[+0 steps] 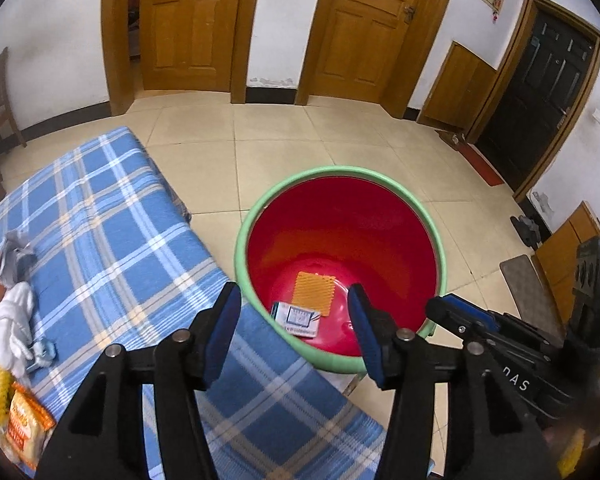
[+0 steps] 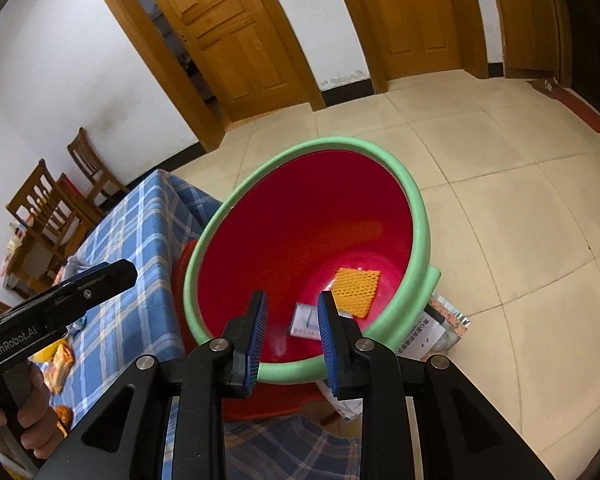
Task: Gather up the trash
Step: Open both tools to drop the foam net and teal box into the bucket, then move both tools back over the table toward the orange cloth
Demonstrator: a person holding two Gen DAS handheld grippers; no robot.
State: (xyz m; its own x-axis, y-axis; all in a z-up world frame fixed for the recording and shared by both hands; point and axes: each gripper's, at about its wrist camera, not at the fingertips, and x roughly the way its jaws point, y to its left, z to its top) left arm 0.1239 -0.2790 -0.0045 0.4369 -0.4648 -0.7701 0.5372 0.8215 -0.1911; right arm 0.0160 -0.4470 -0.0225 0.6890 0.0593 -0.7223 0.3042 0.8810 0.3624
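**A:** Why does the red basin [image 1: 342, 240] with the green rim sit right against the table under the blue plaid cloth [image 1: 112, 216]?

**B:** My guess is that it serves as the bin. Pushed up to the table's edge, anything lifted off the cloth needs only a short carry before it drops in. It seems to rest on a red stool, which brings the rim near tabletop level.

**A:** And what is in it?

**B:** Two pieces lie on the bottom: an orange mesh sleeve [image 1: 314, 293] and a small white-and-blue box [image 1: 298, 318], the box overlapping the sleeve's near corner. So part of the collecting looks done.

**A:** What is left?

**B:** On the cloth, well apart from the basin, lie a white and grey bundle of fabric [image 1: 14, 296], an orange snack packet [image 1: 26, 434] and something yellow at the frame's edge. Whether all of it counts as trash I cannot say.

**A:** The tools?

**B:** Both point down into the basin. The left gripper [image 1: 294, 336] has its blue pads spread wide with nothing between them, which fits a hand that has let something fall. The right gripper [image 2: 292, 344] stands with a narrower gap, also empty; the box only shows through that gap from below.

**A:** Next?

**B:** Probably a swing toward the cloth for another piece.
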